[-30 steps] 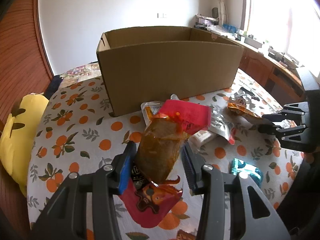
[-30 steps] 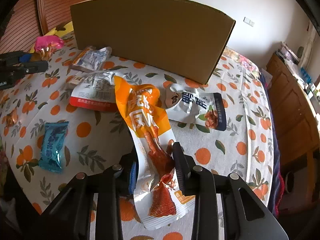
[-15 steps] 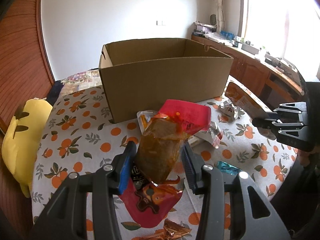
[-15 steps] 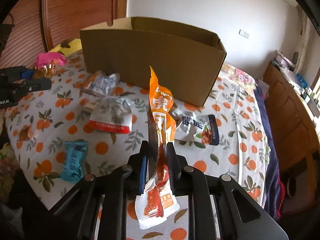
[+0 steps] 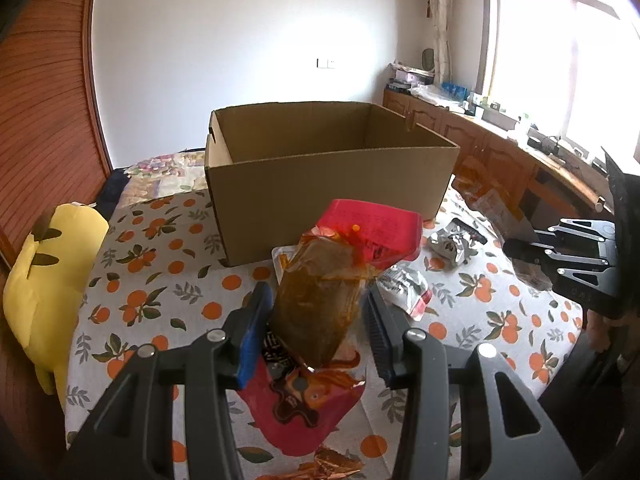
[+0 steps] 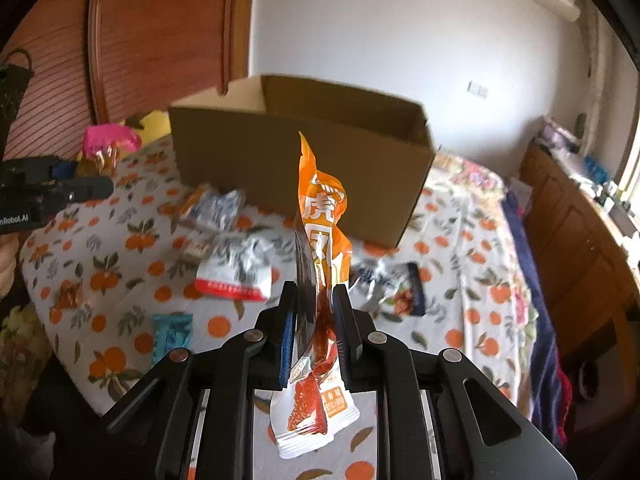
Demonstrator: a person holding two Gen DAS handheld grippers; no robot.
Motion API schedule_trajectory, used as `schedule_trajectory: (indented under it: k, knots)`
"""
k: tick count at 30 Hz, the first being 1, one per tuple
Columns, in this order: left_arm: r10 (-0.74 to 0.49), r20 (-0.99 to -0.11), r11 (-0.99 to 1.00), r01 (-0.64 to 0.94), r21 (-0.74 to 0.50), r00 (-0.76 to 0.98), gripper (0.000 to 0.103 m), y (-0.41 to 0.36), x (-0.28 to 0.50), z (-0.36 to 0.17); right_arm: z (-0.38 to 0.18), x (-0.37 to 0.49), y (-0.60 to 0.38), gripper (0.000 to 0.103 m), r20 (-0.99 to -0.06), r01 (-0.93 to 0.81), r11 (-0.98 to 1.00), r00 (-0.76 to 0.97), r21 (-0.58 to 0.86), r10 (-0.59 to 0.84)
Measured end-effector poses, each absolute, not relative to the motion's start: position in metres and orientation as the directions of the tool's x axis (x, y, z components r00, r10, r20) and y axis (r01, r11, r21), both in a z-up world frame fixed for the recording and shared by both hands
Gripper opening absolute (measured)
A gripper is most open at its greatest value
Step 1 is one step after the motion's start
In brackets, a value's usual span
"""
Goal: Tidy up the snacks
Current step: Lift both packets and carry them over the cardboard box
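My left gripper point(image 5: 318, 320) is shut on a red snack pouch point(image 5: 320, 304) with brown contents, held above the table in front of an open cardboard box point(image 5: 332, 184). My right gripper point(image 6: 314, 312) is shut on an orange and white snack packet point(image 6: 322, 224), held upright and lifted, facing the same box point(image 6: 296, 160). The right gripper shows at the right of the left wrist view point(image 5: 560, 260); the left gripper with its pouch shows at the left of the right wrist view point(image 6: 56, 188). Loose snacks lie on the orange-print tablecloth point(image 6: 120, 240).
On the table lie a silver and red packet point(image 6: 236, 272), a blue packet point(image 6: 170, 334), a silver and dark packet point(image 6: 394, 288) and a small packet by the box point(image 6: 212, 208). A yellow plush point(image 5: 44, 280) sits at the left edge. Wooden cabinets point(image 5: 500, 152) stand at right.
Both grippers rose with their packets; the box's inside now shows. The right gripper closed tighter on the orange packet, which now stands upright off the table.
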State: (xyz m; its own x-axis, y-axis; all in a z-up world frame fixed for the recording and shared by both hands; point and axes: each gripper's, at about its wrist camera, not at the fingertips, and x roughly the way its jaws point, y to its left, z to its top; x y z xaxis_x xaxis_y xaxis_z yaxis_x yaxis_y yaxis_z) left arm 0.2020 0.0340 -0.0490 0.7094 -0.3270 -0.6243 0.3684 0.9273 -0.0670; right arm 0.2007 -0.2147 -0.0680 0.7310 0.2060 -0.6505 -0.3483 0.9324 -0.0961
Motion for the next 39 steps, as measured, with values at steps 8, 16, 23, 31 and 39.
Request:
schedule_trajectory:
  k: [8, 16, 23, 31, 39]
  knots:
    - [-0.340, -0.599, 0.924, 0.376, -0.070, 0.725, 0.044, 0.028, 0.200, -0.035, -0.042, 0.197, -0.219, 0.016, -0.589, -0.340, 0.938, 0.773, -0.068, 0.237]
    - [-0.357, -0.549, 0.922, 0.380, -0.076, 0.756, 0.044, 0.022, 0.200, -0.013, -0.016, 0.194, -0.219, 0.016, -0.541, -0.348, 0.934, 0.802, -0.081, 0.253]
    - [-0.364, -0.520, 0.921, 0.382, -0.078, 0.773, 0.044, 0.015, 0.209, 0.000, -0.008, 0.198, -0.214, 0.016, -0.531, -0.365, 0.926, 0.805, -0.094, 0.264]
    - [-0.361, -0.512, 0.923, 0.378, -0.076, 0.779, 0.044, 0.012, 0.229, 0.004, 0.003, 0.215, -0.206, 0.016, -0.523, -0.378, 0.918, 0.809, -0.117, 0.267]
    - [-0.352, -0.514, 0.927, 0.367, -0.076, 0.782, 0.044, 0.018, 0.262, 0.004, 0.008, 0.250, -0.195, 0.016, -0.526, -0.389, 0.912, 0.807, -0.132, 0.268]
